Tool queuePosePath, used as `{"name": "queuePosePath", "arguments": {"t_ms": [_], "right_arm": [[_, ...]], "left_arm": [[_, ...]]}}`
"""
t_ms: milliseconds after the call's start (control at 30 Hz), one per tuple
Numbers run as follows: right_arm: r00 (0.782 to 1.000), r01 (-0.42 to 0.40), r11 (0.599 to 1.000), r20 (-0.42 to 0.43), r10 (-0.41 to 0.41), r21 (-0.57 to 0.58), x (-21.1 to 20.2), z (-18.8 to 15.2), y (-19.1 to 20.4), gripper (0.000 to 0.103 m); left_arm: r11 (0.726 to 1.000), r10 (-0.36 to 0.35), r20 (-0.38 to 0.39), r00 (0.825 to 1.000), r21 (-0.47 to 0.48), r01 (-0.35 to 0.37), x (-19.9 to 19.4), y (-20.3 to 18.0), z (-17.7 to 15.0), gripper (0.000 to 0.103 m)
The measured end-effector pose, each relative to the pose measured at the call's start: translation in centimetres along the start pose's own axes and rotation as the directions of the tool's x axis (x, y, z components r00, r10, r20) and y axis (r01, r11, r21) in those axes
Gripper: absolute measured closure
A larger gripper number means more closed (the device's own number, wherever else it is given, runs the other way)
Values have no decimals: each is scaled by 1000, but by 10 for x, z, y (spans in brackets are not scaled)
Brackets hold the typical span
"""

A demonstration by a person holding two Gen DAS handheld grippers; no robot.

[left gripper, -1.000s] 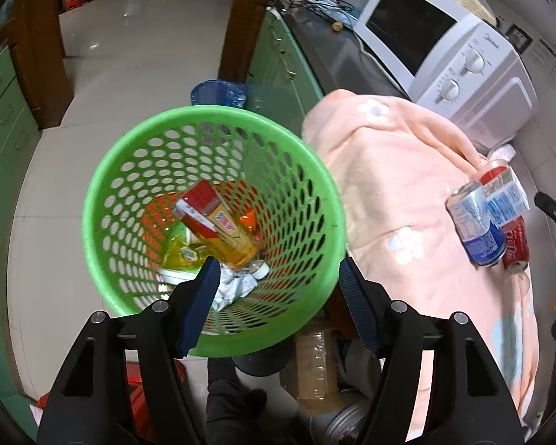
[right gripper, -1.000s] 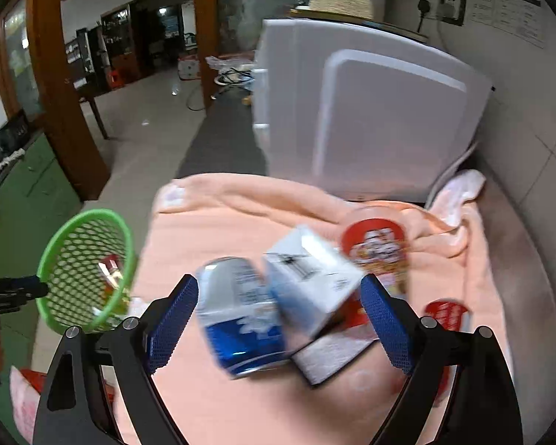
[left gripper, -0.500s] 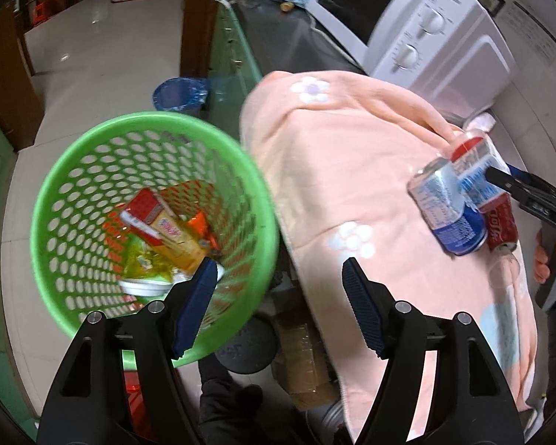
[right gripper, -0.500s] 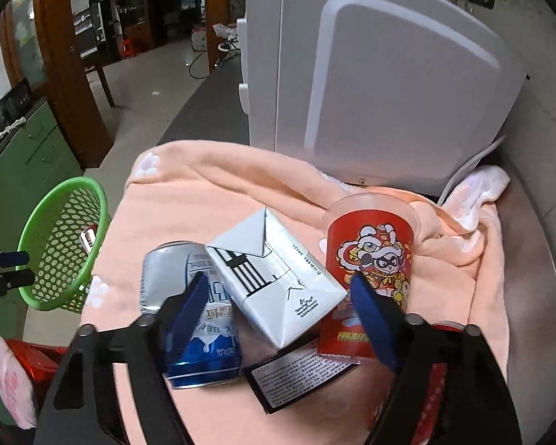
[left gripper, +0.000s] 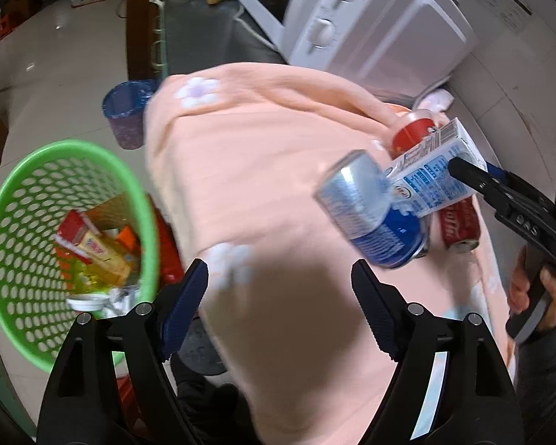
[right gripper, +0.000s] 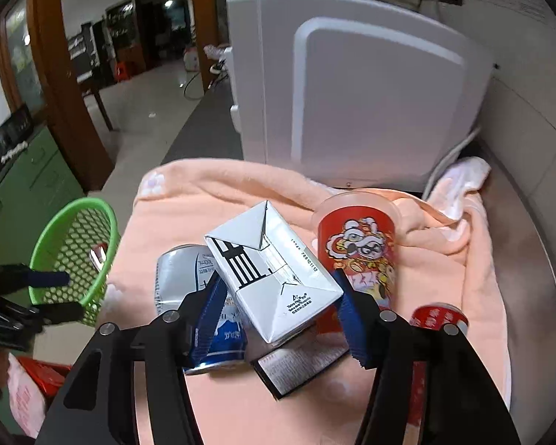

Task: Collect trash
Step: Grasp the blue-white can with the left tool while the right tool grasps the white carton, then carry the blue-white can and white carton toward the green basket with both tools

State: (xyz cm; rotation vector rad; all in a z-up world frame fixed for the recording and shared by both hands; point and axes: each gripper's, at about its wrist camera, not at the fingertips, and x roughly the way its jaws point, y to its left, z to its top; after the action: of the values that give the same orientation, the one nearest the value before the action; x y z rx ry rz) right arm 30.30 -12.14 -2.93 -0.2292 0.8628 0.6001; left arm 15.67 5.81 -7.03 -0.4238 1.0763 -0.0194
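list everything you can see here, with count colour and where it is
milk carton: 1, white and blue, on the towel, clamped in the right tool
drink can: 1, silver and blue, lying left of the carton
paper cup: 1, red, upright right of the carton
cola can: 1, red, lying near the towel's right edge
flat packet: 1, dark with white label, under the carton
towel: 1, peach, over the counter
basket: 1, green, holding trash, on the floor at left
microwave: 1, white, behind the towel
small bin: 1, blue, on the floor
right tool: black, blue pads, jaws just closed onto the carton
left tool: empty, opening
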Motion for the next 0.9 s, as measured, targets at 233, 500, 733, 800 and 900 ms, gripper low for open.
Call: {"name": "queuePosePath", "arguments": {"t_ms": [233, 500, 733, 800, 900], "right_arm": [[999, -4, 998, 42, 1, 67, -34, -11, -18, 48], [997, 8, 994, 69, -16, 109, -62, -31, -36, 48], [996, 3, 991, 85, -15, 130, -76, -45, -44, 48], [996, 2, 991, 87, -13, 133, -78, -48, -44, 48], [997, -4, 990, 83, -7, 141, -75, -51, -46, 48]], "left_arm": [[998, -49, -54, 997, -36, 47, 25, -38, 17, 24], [994, -43, -85, 995, -102, 35, 49, -68, 36, 16], [987, 46, -126, 991, -148, -64, 78, -85, 49, 15], [983, 64, -143, 988, -164, -88, 87, -87, 52, 15], [976, 96, -164, 982, -177, -125, 100, -89, 55, 15]]}}
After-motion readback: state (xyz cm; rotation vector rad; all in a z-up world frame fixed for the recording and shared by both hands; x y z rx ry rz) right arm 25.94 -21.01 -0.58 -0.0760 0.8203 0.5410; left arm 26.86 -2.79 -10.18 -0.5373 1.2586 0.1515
